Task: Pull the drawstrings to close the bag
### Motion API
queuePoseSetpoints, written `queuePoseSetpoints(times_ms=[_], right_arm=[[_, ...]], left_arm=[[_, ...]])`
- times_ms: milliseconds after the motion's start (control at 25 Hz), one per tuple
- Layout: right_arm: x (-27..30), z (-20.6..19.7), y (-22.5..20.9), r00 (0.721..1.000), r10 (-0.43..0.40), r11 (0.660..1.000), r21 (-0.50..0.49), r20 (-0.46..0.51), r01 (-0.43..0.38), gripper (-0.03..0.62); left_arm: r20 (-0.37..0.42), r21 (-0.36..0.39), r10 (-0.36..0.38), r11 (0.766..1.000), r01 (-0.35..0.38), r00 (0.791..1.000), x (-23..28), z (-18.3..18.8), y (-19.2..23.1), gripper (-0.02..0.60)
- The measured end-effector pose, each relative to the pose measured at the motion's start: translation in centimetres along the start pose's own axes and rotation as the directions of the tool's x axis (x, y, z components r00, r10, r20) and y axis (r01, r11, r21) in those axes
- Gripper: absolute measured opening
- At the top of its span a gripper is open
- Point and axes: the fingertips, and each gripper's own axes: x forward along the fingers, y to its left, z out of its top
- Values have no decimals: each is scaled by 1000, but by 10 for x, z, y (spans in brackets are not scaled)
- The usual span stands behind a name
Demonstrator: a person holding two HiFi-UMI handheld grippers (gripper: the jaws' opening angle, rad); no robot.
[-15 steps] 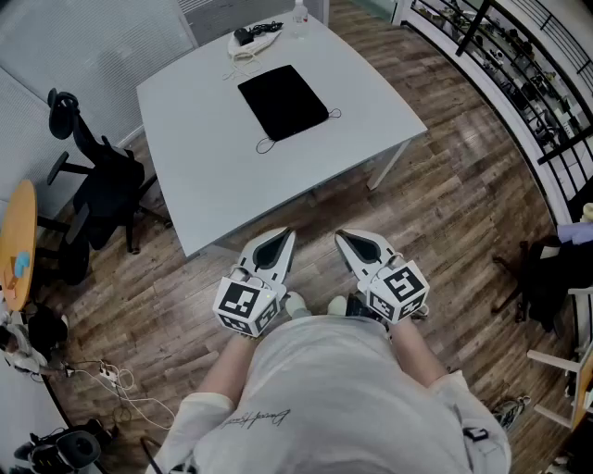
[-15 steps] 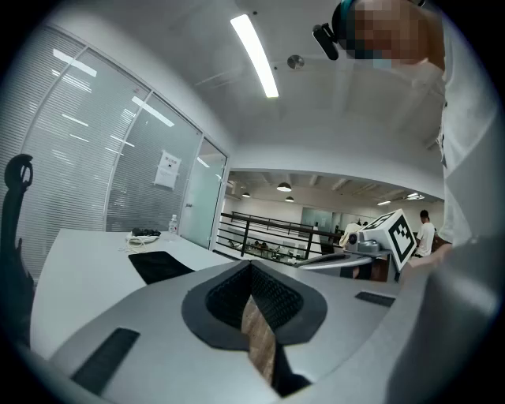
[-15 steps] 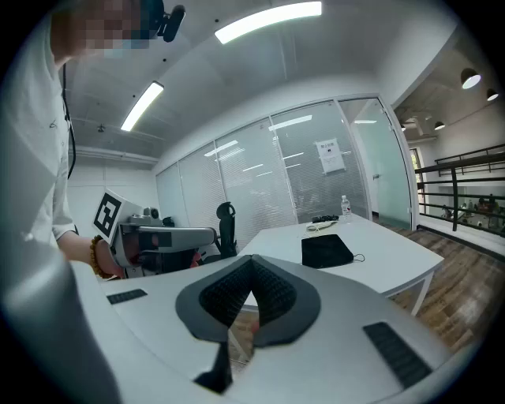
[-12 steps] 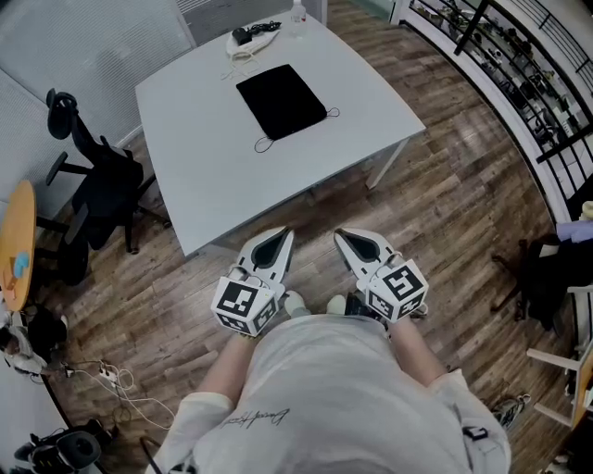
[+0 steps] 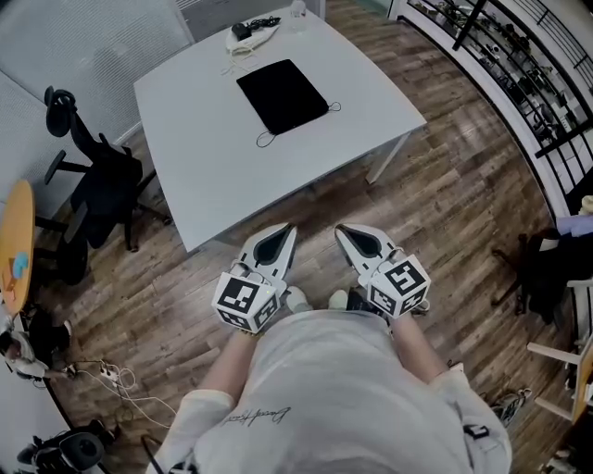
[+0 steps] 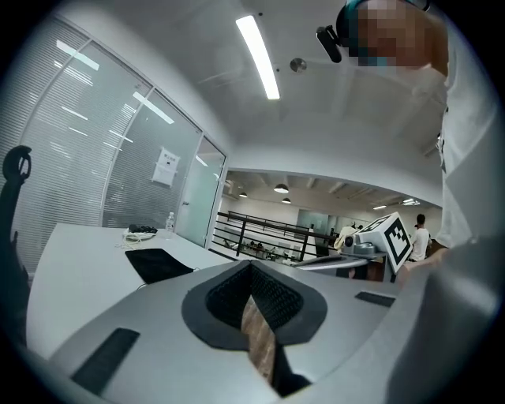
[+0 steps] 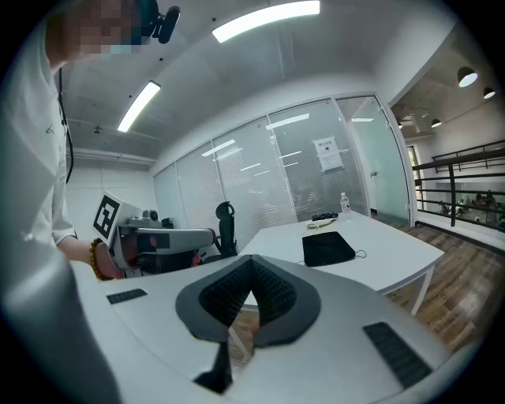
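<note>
Status: task not started | left tongs (image 5: 281, 233) closed on nothing, short of bench (image 5: 185, 130) | black bag (image 5: 283, 95) flat on bench, well ahead; drawstrings (image 5: 266, 142) slack, untouched | right tongs (image 5: 345, 233) closed on nothing | remaining: reach, grip both cords, pull.

The black bag (image 5: 283, 95) lies too far off to tell whether its mouth is open, and its drawstrings (image 5: 264, 142) show only as thin loops at its edges. The clutter (image 5: 252, 30) at the far corner of the white table (image 5: 204, 157) is too small to name (a bottle (image 5: 298, 6) beside it is cut by the top edge). The left edge cuts off an orange round table (image 5: 14, 245).
</note>
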Motion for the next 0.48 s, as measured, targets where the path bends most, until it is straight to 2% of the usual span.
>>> queuePoseSetpoints(times_ms=[120,480], right_arm=[[3,3,7,1000,3,1000,19,18,-3,21],[18,5,31,1000,1,1000,-25,27,0,21]], left_arm=[[1,0,-6,1000,6,1000,-4,1,5,12],[7,24,-43,999,43,999,-20,3,18,12]])
